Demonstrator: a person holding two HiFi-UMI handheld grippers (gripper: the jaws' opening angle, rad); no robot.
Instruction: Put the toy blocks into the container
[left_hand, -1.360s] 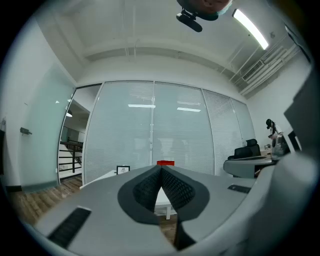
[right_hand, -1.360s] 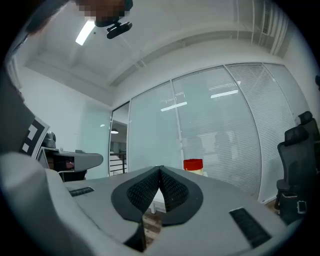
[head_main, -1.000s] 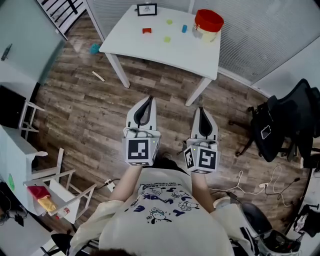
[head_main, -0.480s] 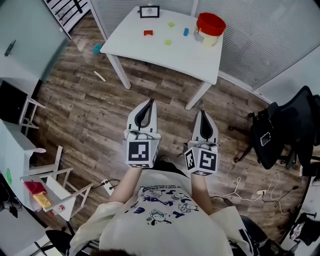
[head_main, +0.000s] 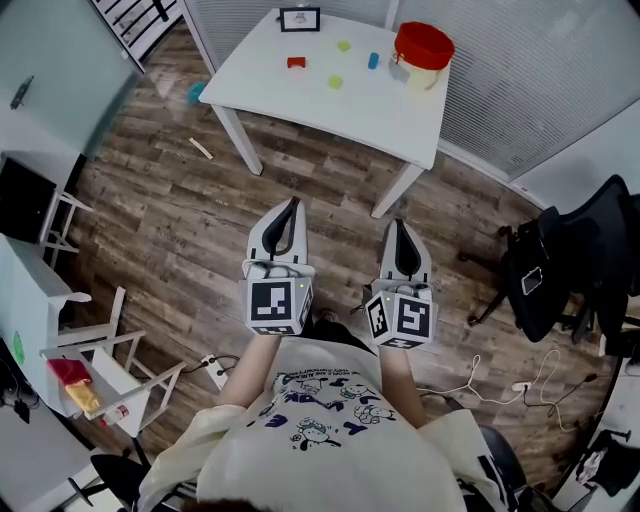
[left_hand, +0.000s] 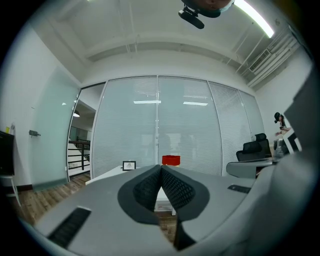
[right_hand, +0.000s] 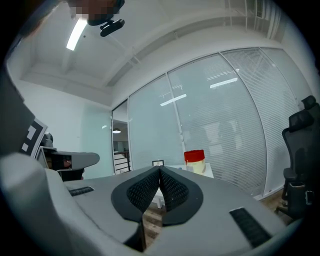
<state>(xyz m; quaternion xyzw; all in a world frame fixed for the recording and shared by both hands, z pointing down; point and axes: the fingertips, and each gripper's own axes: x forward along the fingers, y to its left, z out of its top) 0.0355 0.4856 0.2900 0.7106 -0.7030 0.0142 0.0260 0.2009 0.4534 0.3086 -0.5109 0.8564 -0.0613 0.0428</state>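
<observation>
Well short of table (head_main: 330, 100), left claw (head_main: 292, 202) and right claw (head_main: 401, 224) held level, side by side, both clenched, empty.

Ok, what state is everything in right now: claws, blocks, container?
Left claw: shut, empty.
Right claw: shut, empty.
Red block: loose on the table.
Blue block: loose on the table.
Two green blocks: loose on the table, apart.
Container: upright on the table, red top; open or lidded, cannot tell.

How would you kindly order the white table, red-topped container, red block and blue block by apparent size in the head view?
1. white table
2. red-topped container
3. red block and blue block: both tiny, too alike to rank.
</observation>
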